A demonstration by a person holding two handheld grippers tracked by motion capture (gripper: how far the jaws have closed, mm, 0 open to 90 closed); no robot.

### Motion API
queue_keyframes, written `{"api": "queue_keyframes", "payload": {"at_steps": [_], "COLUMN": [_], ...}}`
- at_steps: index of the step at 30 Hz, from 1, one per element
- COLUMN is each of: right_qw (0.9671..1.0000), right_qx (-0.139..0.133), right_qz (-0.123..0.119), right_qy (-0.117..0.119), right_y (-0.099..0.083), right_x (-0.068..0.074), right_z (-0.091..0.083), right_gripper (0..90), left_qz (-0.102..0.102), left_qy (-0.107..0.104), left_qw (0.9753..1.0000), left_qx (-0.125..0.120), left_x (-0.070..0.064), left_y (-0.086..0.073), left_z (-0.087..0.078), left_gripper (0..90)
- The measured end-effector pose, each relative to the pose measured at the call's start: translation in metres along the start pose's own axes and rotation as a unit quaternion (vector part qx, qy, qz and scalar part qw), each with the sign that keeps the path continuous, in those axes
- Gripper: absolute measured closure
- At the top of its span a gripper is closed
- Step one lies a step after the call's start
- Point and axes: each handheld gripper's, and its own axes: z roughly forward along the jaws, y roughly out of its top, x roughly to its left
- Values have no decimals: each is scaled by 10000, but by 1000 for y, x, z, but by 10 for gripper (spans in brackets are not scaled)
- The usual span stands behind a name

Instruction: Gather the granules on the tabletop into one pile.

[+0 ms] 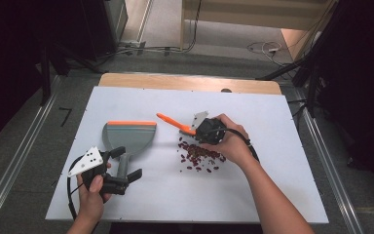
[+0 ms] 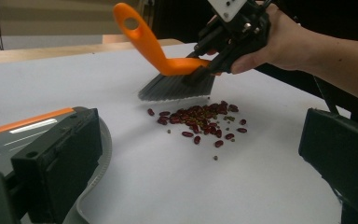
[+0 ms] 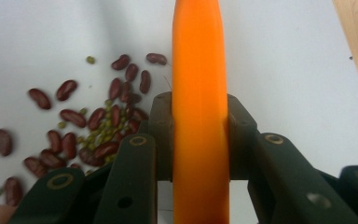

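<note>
A brush with an orange handle (image 1: 173,122) and grey bristles (image 2: 177,88) stands on the white board, just behind a pile of red and green beans (image 1: 200,156). My right gripper (image 1: 202,130) is shut on that handle (image 3: 200,70), with a jaw on each side of it; the beans (image 3: 93,126) lie to its left. A grey dustpan (image 1: 129,135) with an orange lip lies at the left. My left gripper (image 1: 126,170) is open at the dustpan's handle, clamping nothing. In the left gripper view the jaws stand wide apart around the gripper's midpoint (image 2: 199,140), with the dustpan (image 2: 9,135) behind the left jaw.
The white board (image 1: 272,185) covers a wooden table whose far edge (image 1: 185,82) shows. Metal rails (image 1: 331,161) run along both sides on the floor. Cables lie on the floor beyond the table.
</note>
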Motion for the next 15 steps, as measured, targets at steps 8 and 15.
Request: {"api": "queue_keyframes", "payload": {"at_steps": [8,15], "right_qw": [9992,9984], "right_qx": [146,93], "right_qz": [-318,-453], "right_qy": [185,333], "right_y": [8,3], "right_x": [8,16], "right_z": [10,4], "right_gripper": [687,687], "left_qz": [-39,-15], "left_qy": [20,24], "left_qw": [10000,10000], "left_qx": [-27,-27], "left_x": [2,1], "left_y": [-1,0], "left_z": [-2,-3], "left_gripper": [0,0]}}
